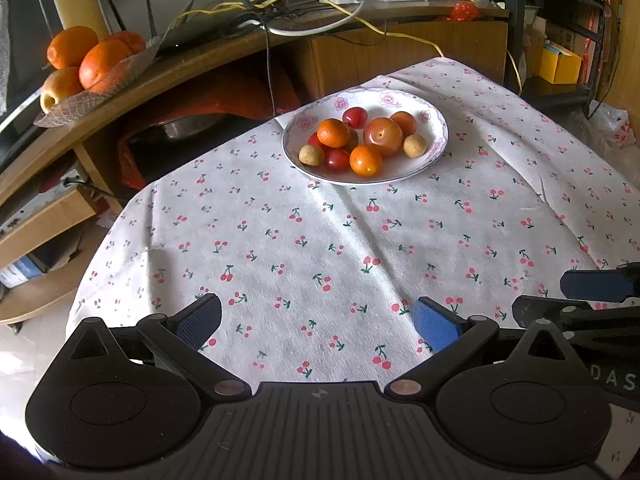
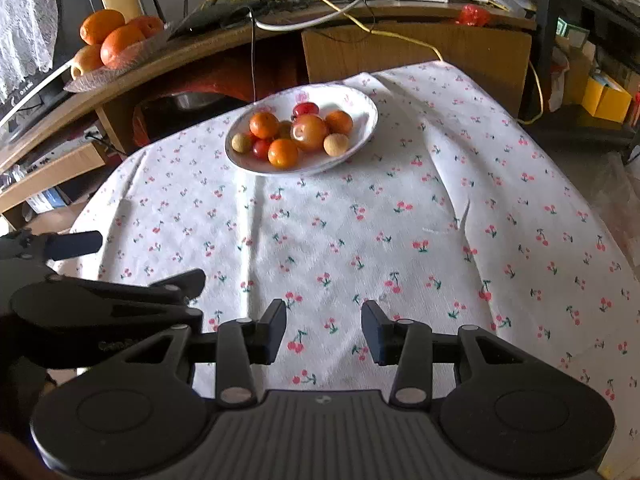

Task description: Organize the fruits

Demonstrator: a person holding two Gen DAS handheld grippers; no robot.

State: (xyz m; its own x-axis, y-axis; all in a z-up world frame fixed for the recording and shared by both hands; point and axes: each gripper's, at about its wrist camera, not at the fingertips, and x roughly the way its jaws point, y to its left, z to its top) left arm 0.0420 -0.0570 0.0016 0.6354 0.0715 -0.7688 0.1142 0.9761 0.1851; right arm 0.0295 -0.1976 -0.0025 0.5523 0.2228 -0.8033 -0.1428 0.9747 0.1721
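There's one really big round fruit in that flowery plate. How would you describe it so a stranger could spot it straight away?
Start at the cherry-print tablecloth and find the white plate with pink flowers on its rim at the far side. In the middle of its fruit pile sits the big orange-red fruit. It is larger than every neighbour, smooth and glossy, with a small dark dot on top.

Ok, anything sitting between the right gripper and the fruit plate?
Nothing but bare cherry-print tablecloth between the right gripper and the plate; the right wrist view shows it, the left wrist view agrees.
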